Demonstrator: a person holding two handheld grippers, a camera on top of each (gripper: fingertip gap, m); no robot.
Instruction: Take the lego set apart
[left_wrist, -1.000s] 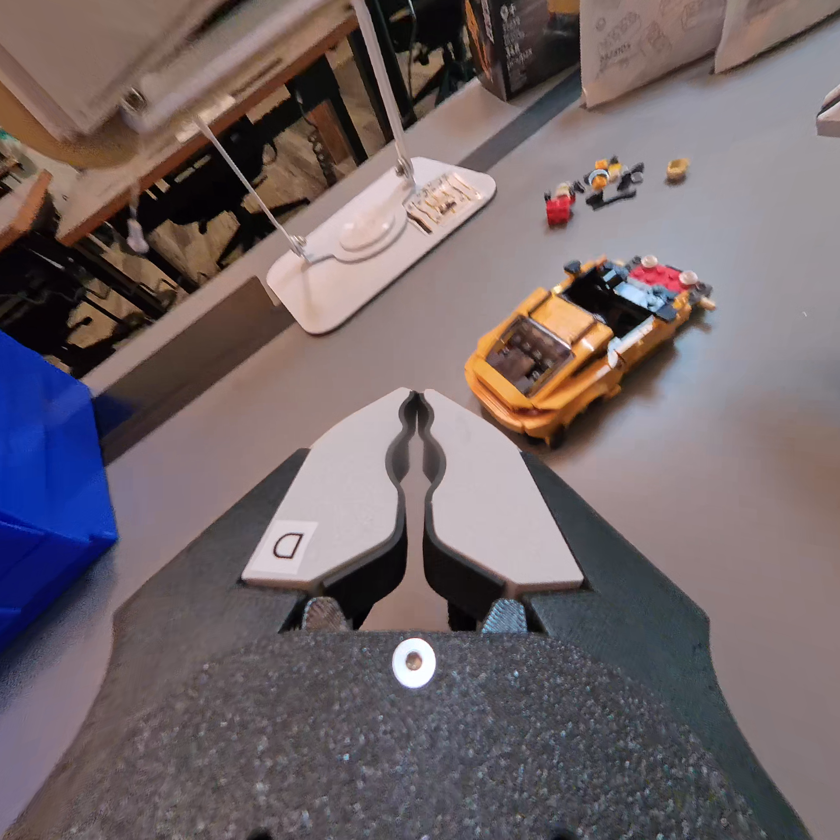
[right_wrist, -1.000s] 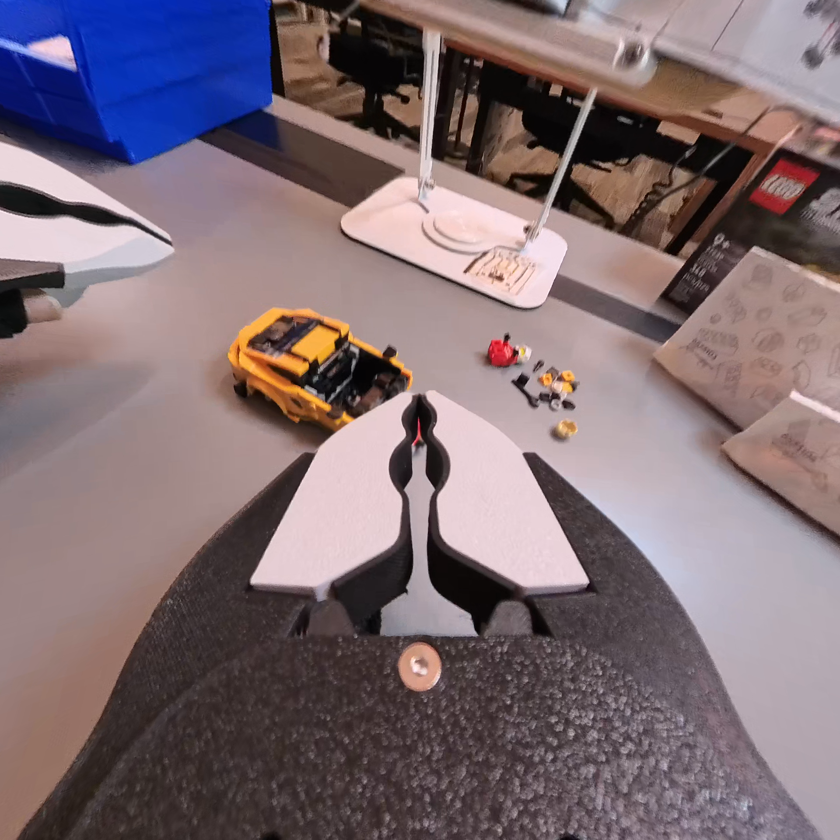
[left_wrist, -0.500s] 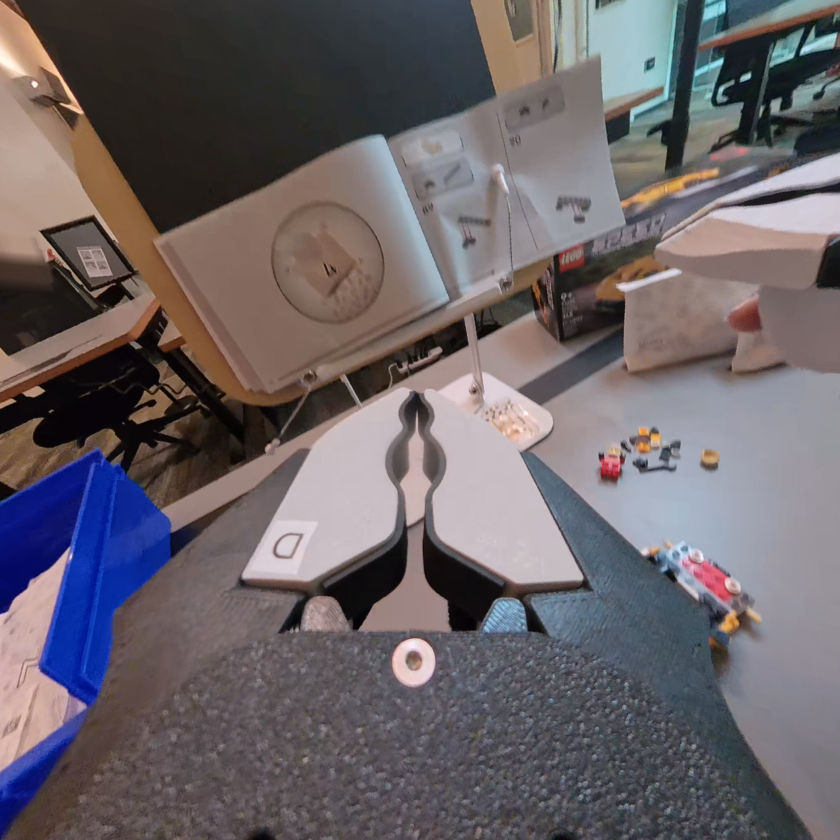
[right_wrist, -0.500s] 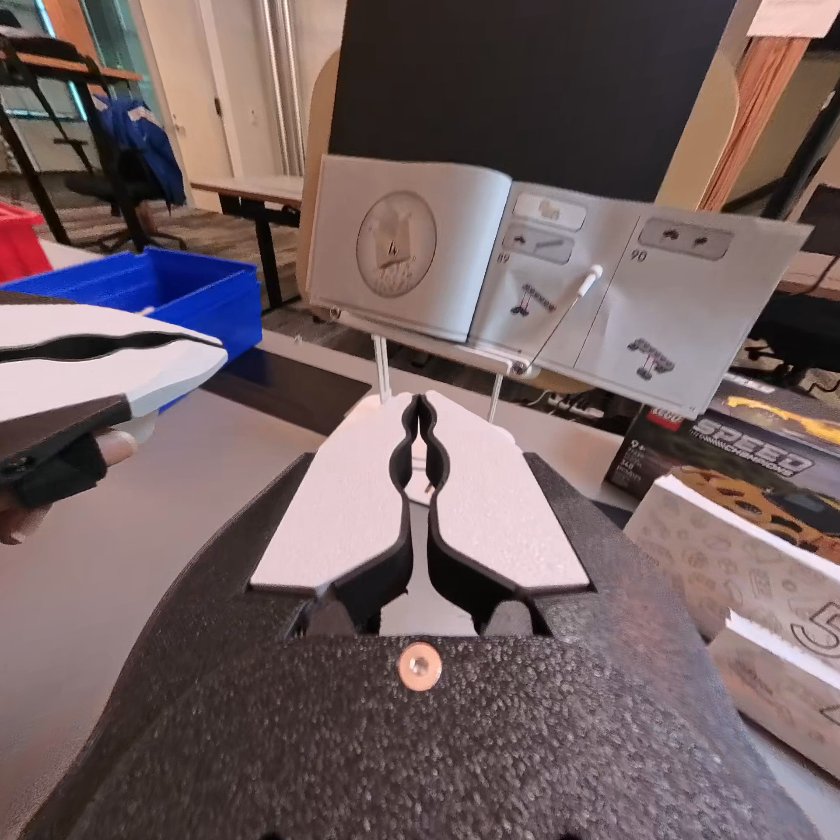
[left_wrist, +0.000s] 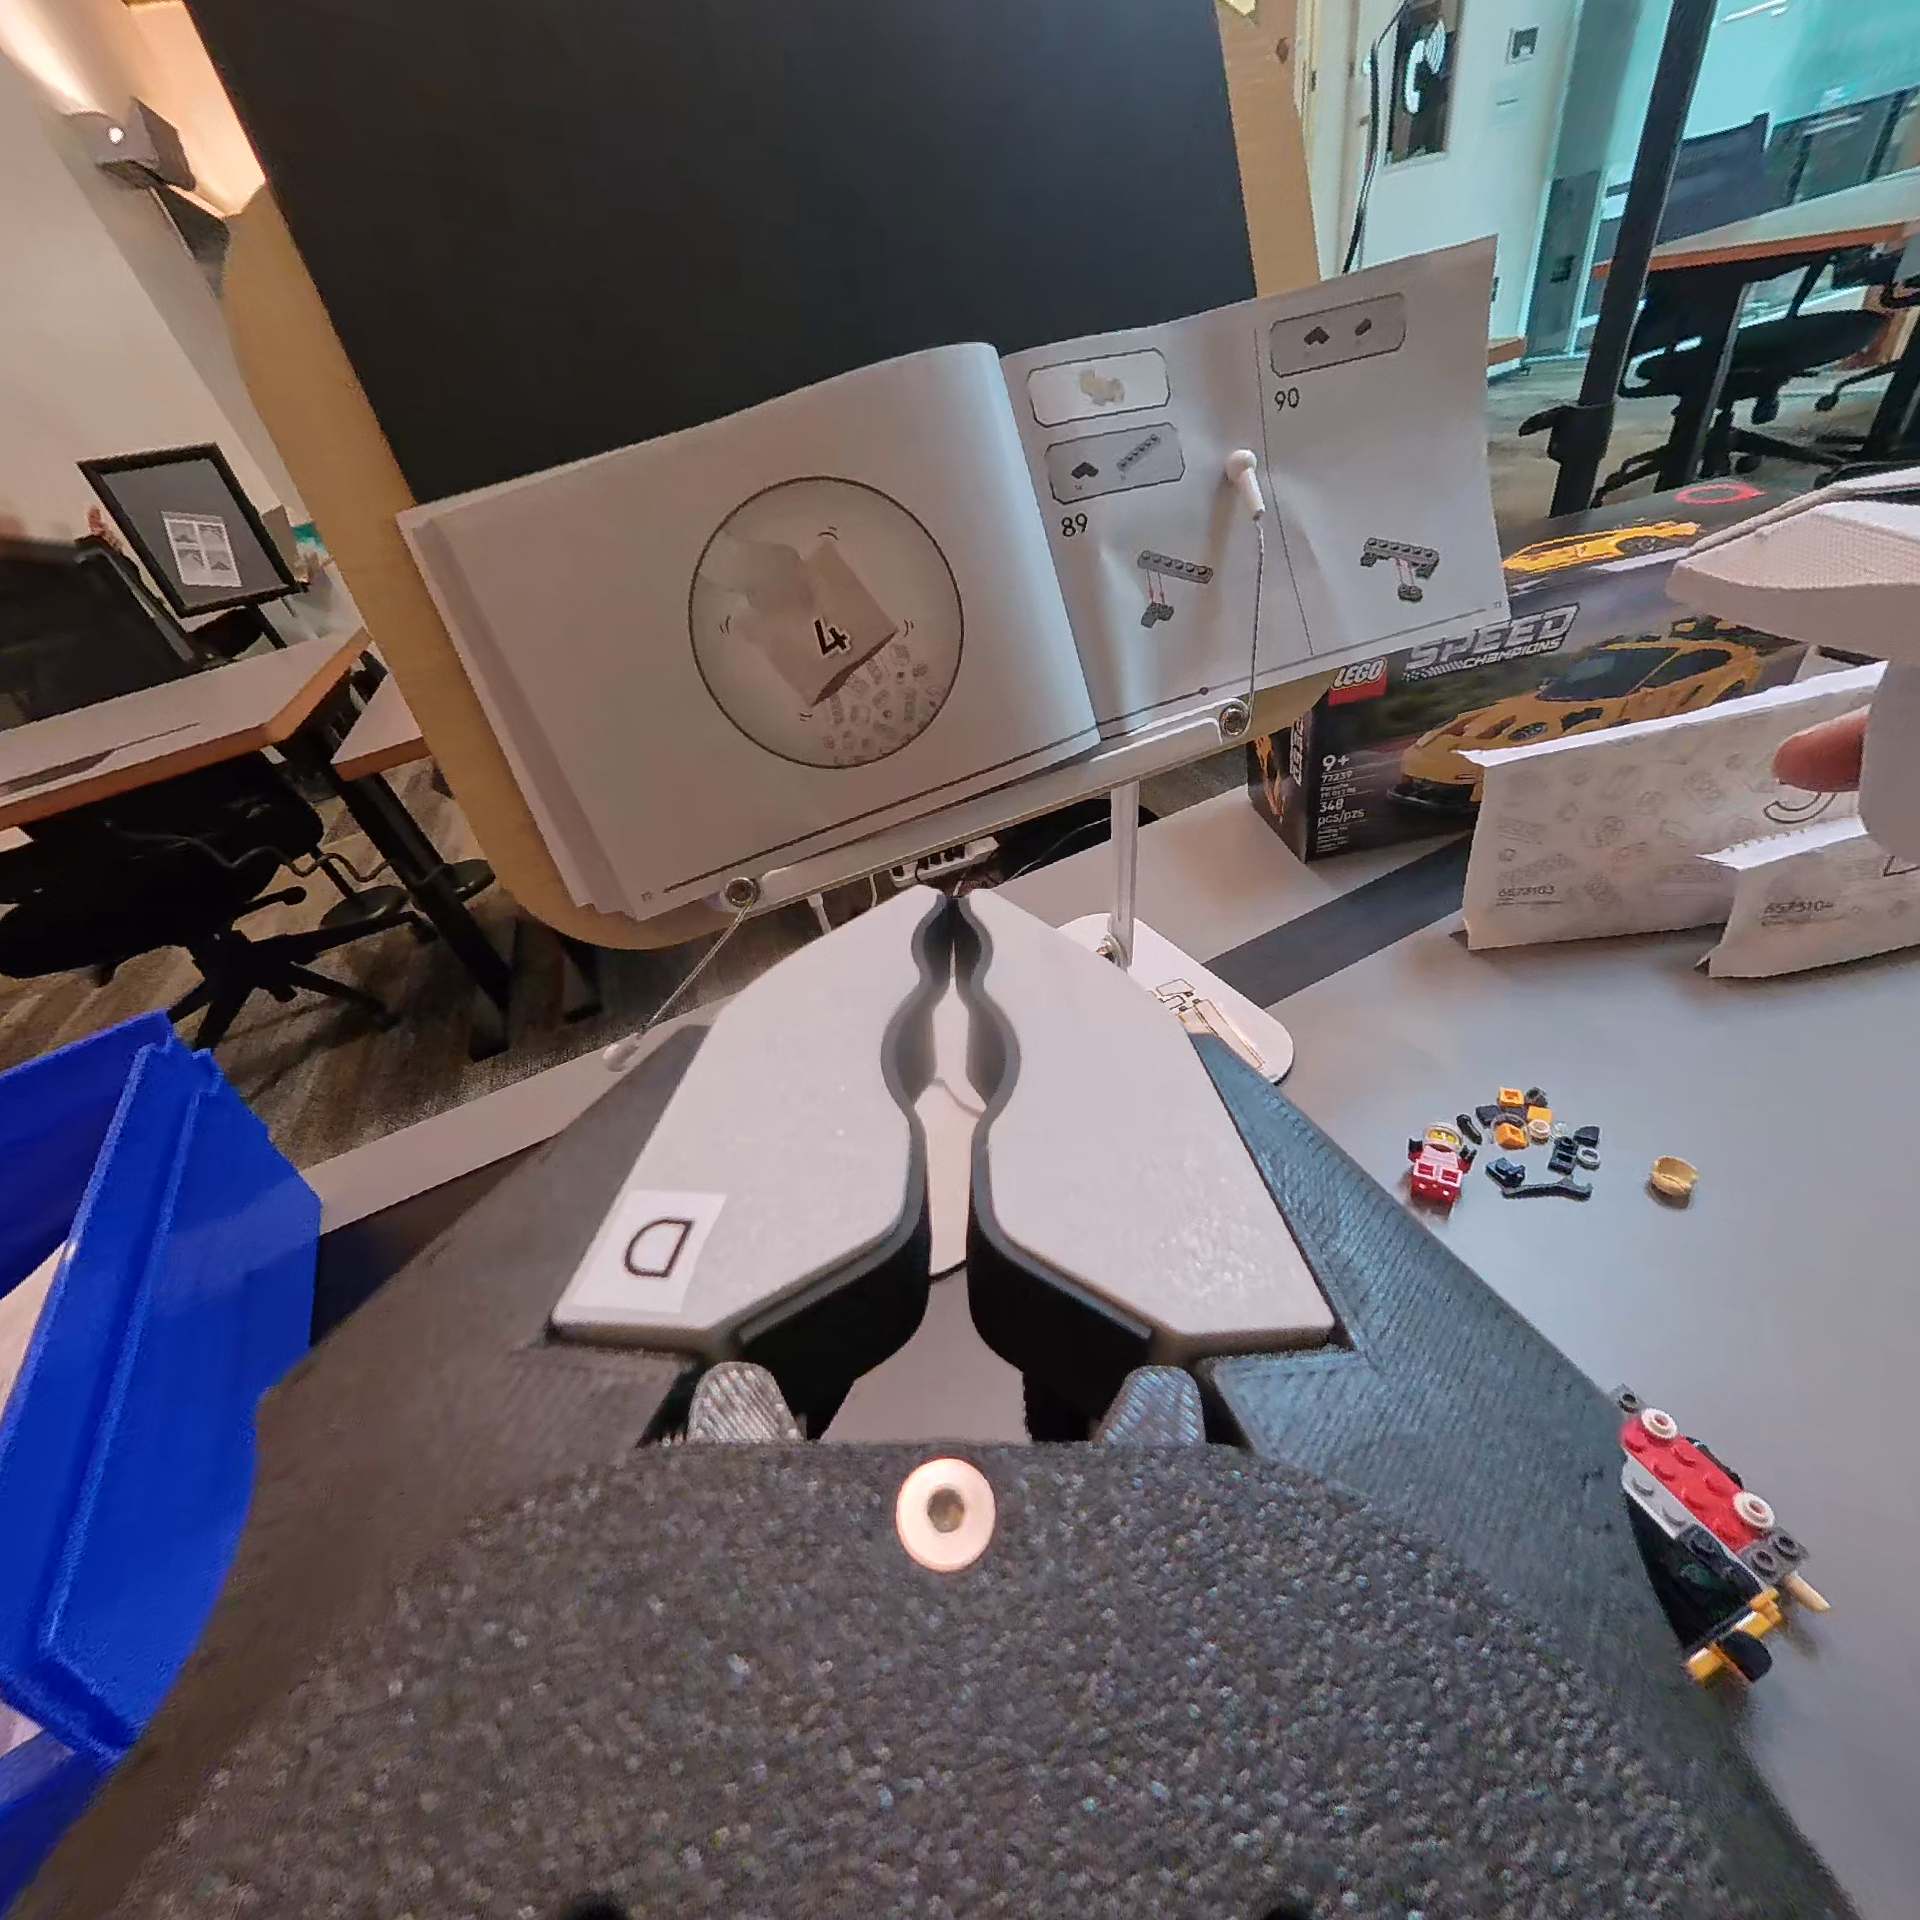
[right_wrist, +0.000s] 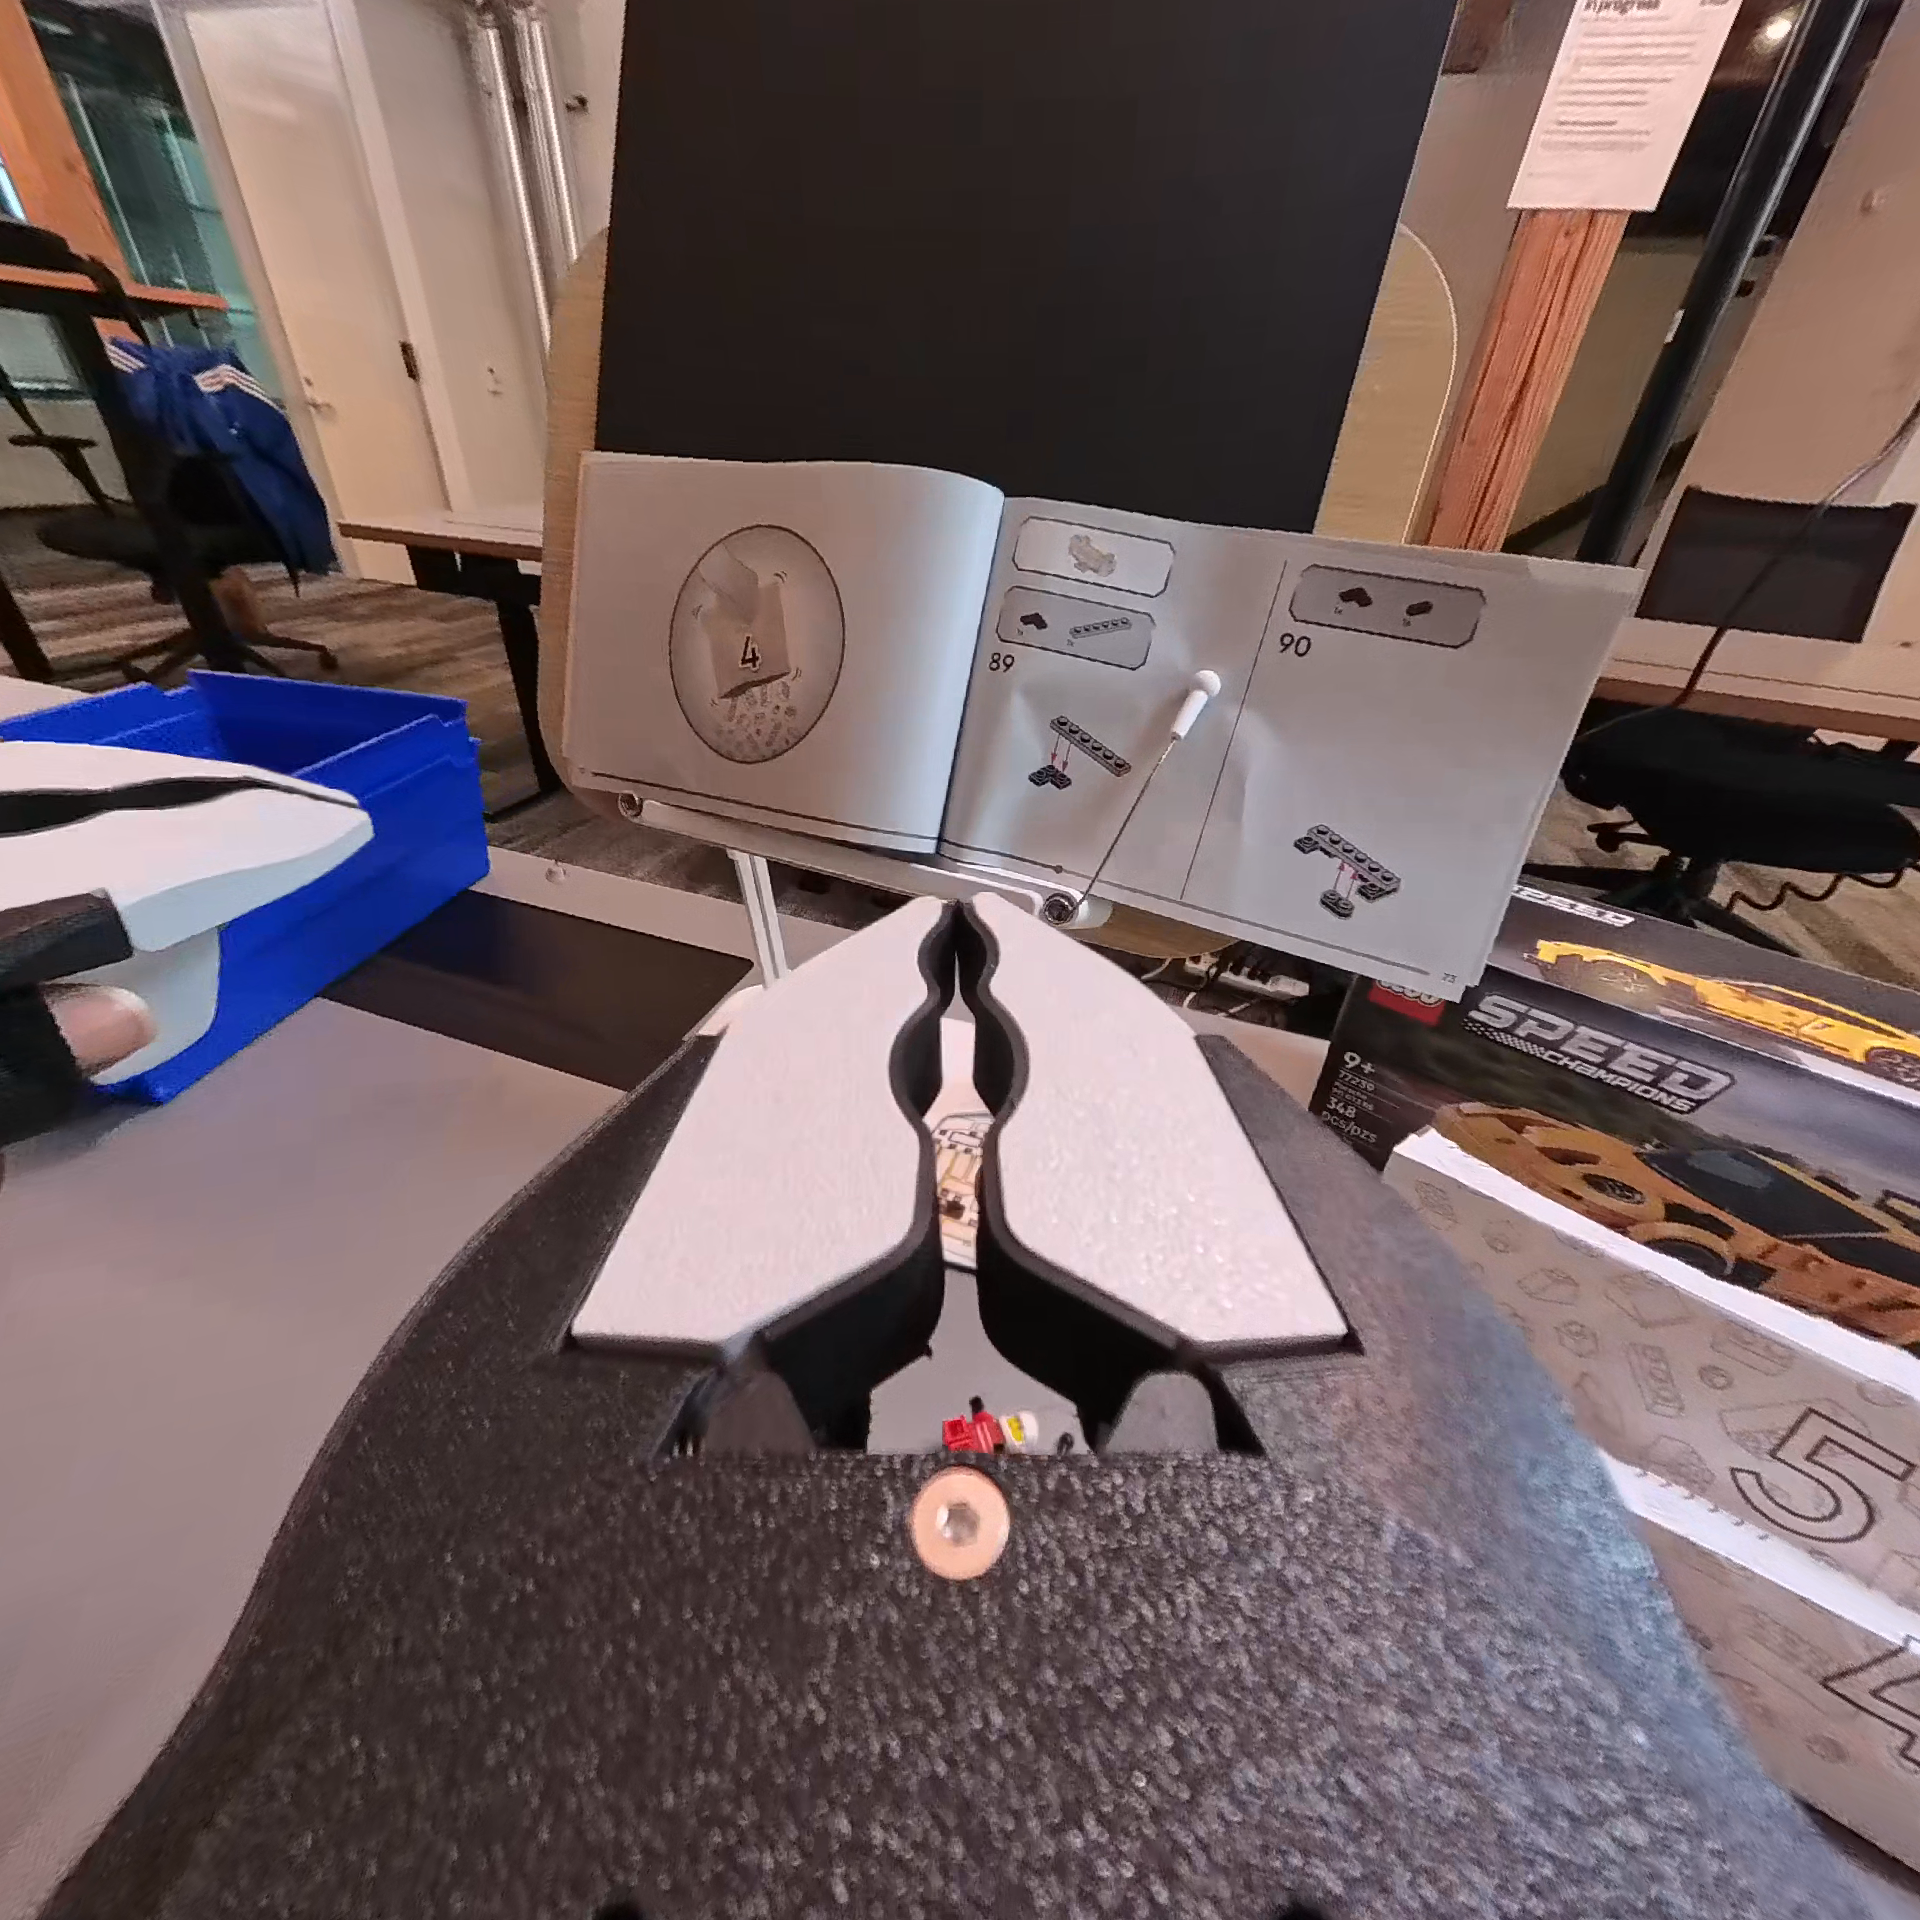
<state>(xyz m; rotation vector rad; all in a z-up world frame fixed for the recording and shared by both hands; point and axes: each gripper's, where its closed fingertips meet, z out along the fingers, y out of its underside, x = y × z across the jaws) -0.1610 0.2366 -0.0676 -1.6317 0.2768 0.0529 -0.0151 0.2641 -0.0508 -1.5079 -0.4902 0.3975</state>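
Both grippers are held level, high above the grey table, and point at an open instruction booklet (left_wrist: 935, 613) on a stand; it also shows in the right wrist view (right_wrist: 1039, 686). My left gripper (left_wrist: 948, 909) is shut and empty. My right gripper (right_wrist: 961, 912) is shut and empty. Only the red and black rear end of the lego car (left_wrist: 1704, 1527) shows, at the right edge of the left wrist view beside my gripper body. A red minifigure (left_wrist: 1439, 1164) and several small loose pieces (left_wrist: 1538, 1143) lie farther back. The minifigure (right_wrist: 982, 1432) also peeks under my right gripper.
A blue bin (left_wrist: 114, 1351) stands at the left, also in the right wrist view (right_wrist: 343, 769). The set's box (right_wrist: 1662, 1081) and white paper bags (left_wrist: 1642, 831) stand at the back right. The other gripper shows at each view's edge (left_wrist: 1829, 582) (right_wrist: 156, 852). There is about 15 cm between the tips of the two grippers. Between my right fingertips and the red minifigure (left_wrist: 1439, 1164) there is roughly 20 cm. It turns up in the right wrist view (right_wrist: 974, 1436) as well.
Both grippers have tilted up from looking down at the car and table to looking level at the booklet. The car has slid almost out of both views. Both stay shut.
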